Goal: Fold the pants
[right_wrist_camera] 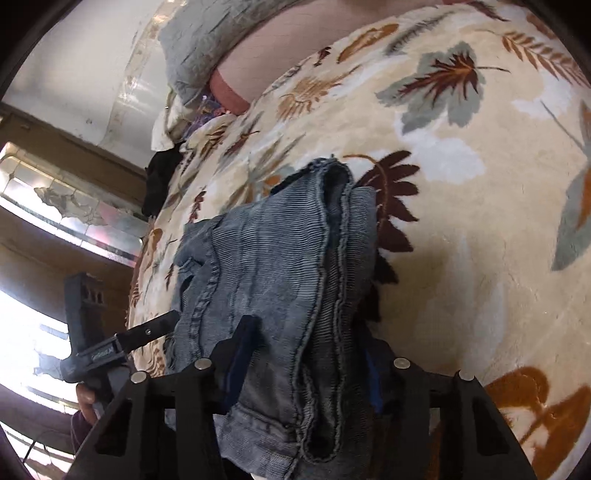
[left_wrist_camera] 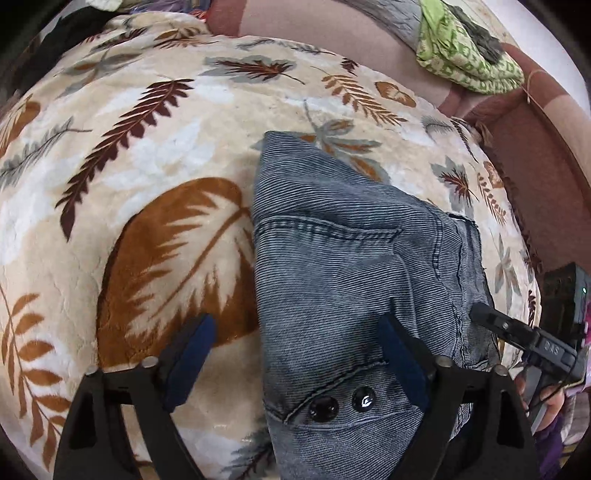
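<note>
Folded grey-blue corduroy pants [left_wrist_camera: 343, 258] lie on a cream leaf-print blanket [left_wrist_camera: 147, 147]. My left gripper [left_wrist_camera: 299, 339] is open, its left pad over the blanket and its right pad over the waistband with two black buttons [left_wrist_camera: 341, 404]. In the right wrist view the pants [right_wrist_camera: 280, 258] show as a stacked bundle with hems up. My right gripper [right_wrist_camera: 306, 354] straddles the near end of the bundle; the right finger is mostly hidden by fabric, so its closure is unclear. The right gripper also shows in the left wrist view [left_wrist_camera: 524, 336], and the left one in the right wrist view [right_wrist_camera: 122, 343].
A green patterned cloth [left_wrist_camera: 469, 55] and a grey pillow [left_wrist_camera: 388, 14] lie on the pink bed edge at the back. A black garment [right_wrist_camera: 162, 181] lies at the blanket's far edge. A window [right_wrist_camera: 44, 258] is at the left.
</note>
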